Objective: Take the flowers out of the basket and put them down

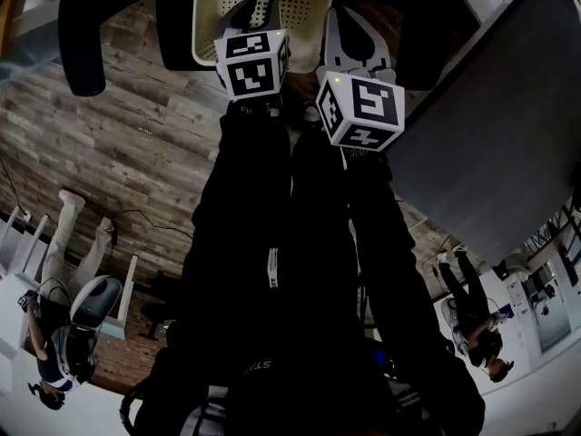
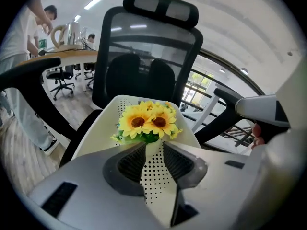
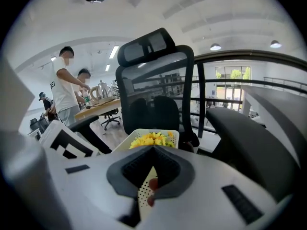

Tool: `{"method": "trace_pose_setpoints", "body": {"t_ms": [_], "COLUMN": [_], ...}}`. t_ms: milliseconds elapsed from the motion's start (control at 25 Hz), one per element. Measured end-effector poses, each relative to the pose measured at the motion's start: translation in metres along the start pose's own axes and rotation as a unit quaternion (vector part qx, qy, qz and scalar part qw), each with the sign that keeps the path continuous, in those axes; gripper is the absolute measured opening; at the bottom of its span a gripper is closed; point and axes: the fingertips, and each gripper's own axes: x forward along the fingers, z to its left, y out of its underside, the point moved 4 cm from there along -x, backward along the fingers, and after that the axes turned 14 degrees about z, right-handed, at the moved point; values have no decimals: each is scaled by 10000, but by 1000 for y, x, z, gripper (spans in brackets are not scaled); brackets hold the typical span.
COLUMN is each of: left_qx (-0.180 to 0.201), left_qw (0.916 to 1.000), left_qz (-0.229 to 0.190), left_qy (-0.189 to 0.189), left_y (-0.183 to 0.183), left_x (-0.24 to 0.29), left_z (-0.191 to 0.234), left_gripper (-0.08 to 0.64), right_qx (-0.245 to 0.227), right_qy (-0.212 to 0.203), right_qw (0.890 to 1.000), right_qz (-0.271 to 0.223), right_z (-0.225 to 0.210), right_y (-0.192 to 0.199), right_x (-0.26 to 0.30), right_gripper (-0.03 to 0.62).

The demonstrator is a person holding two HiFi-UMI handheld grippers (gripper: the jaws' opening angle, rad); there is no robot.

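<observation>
**Sunflowers still in the basket, both grippers empty**

A black office chair [image 2: 144, 56] holds the white perforated basket [image 2: 103, 123] on its seat, with the sunflowers [image 2: 148, 122] at its far end. They look light and soft, so I'd pinch the green stems under the heads, not the petals. My left gripper [image 2: 153, 147] has its jaws slightly parted, just short of the flowers. My right gripper [image 3: 153, 148] has its tips together on nothing.
</observation>
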Motion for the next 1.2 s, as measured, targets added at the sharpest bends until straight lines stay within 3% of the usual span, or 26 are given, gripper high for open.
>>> {"method": "trace_pose_setpoints", "body": {"t_ms": [80, 280, 400, 560, 800, 1200], "left_qx": [14, -136, -231, -293, -255, 498], "left_qw": [9999, 9970, 9965, 9980, 9996, 9946], "left_qz": [126, 702, 729, 511, 33, -878], "left_qy": [29, 287, 327, 234, 98, -241], "left_y": [2, 13, 10, 4, -8, -39], "left_x": [17, 79, 86, 86, 118, 151], "left_z": [4, 21, 14, 1, 11, 21], "left_gripper": [106, 224, 272, 367, 492, 542], "right_qx": [83, 161, 165, 134, 154, 123], "right_qy": [77, 77, 83, 111, 148, 237], "right_qw": [9999, 9995, 9996, 9998, 9997, 9995], "right_qz": [45, 258, 220, 124, 153, 167], "right_z": [-4, -10, -17, -26, -37, -47], "right_y": [4, 13, 7, -1, 0, 2], "right_x": [10, 58, 51, 29, 43, 58], "right_gripper": [12, 12, 12, 12, 12, 12]}}
